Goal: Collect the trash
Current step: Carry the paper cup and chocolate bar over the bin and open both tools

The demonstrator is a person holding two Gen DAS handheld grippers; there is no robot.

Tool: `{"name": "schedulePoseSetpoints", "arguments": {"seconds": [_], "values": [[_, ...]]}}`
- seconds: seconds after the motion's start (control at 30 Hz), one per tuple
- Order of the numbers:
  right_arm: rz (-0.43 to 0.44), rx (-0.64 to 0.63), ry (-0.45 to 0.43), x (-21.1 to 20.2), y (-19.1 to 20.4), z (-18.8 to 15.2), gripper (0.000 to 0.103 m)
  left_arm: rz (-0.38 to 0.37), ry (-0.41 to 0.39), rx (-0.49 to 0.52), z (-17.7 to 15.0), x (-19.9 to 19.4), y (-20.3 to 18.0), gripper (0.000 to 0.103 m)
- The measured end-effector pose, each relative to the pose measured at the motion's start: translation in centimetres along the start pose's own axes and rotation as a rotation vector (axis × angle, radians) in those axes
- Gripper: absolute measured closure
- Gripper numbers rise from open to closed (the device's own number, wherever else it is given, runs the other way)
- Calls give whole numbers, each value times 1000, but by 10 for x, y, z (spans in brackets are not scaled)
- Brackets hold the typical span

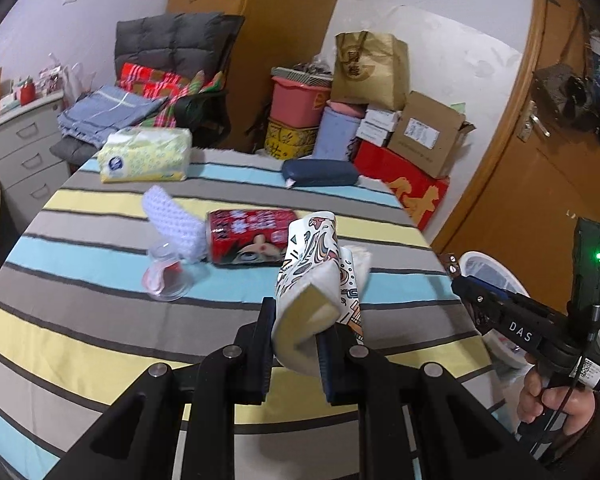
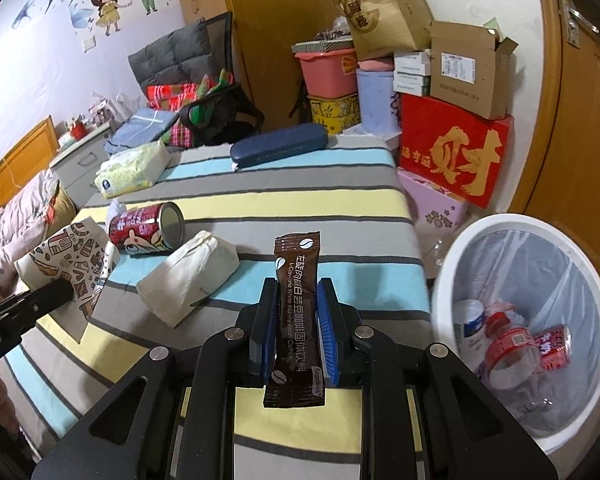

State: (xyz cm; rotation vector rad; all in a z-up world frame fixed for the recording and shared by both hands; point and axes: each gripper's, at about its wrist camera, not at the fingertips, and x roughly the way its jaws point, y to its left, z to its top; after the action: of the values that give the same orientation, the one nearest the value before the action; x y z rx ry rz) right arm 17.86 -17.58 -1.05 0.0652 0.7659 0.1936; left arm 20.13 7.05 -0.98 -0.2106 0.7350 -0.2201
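Left hand-held gripper (image 1: 294, 354) clamped on patterned paper cup (image 1: 314, 280), raised above striped worktop (image 1: 100, 320). Right hand-held gripper (image 2: 298, 334) pinching brown coffee sachet (image 2: 298, 316) upright, white trash bin (image 2: 520, 316) just right of it.

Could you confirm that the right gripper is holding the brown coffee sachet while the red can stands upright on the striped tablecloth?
Not quite: the red can lies on its side on the striped tablecloth, its open end facing the camera, as the right wrist view shows. The rest holds: the right gripper is shut on the brown coffee sachet.
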Motion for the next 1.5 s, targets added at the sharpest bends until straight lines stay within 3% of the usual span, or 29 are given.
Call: {"name": "schedulePoseSetpoints", "arguments": {"seconds": [0.6, 1.0, 1.5], "values": [[-72, 63, -96, -47, -49, -1, 82, -97, -43, 99, 9, -9, -91, 84], [-124, 121, -129, -70, -90, -8, 82, -170, -16, 172, 7, 7, -156, 84], [-194, 205, -92, -76, -146, -25, 82, -243, 65, 256, -3, 48, -236, 84]]}}
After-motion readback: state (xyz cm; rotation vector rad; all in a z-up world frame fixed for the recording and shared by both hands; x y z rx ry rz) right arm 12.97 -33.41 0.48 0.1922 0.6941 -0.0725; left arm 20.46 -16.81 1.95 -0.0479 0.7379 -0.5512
